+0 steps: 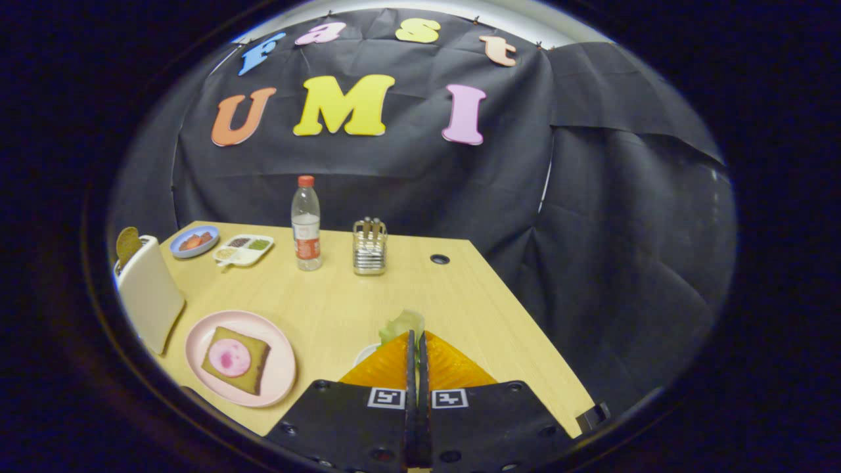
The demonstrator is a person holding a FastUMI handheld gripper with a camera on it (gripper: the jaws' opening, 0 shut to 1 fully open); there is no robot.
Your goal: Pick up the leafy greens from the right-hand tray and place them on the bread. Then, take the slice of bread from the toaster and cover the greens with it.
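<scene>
Gripper view: hand-held gripper (416,338) clamped on leafy greens (402,324); water bottle (306,225), cutlery holder (369,247) beyond.

On the wooden table (341,309) stand a water bottle (306,223), cutlery holder (369,247), blue bowl (194,242) and divided dish (244,250).

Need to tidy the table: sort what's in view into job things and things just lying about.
Job: greens pinched in the shut gripper; bread on the pink plate; toaster with its slice.

Lying about: bottle; cutlery holder; blue dish; divided tray.
</scene>
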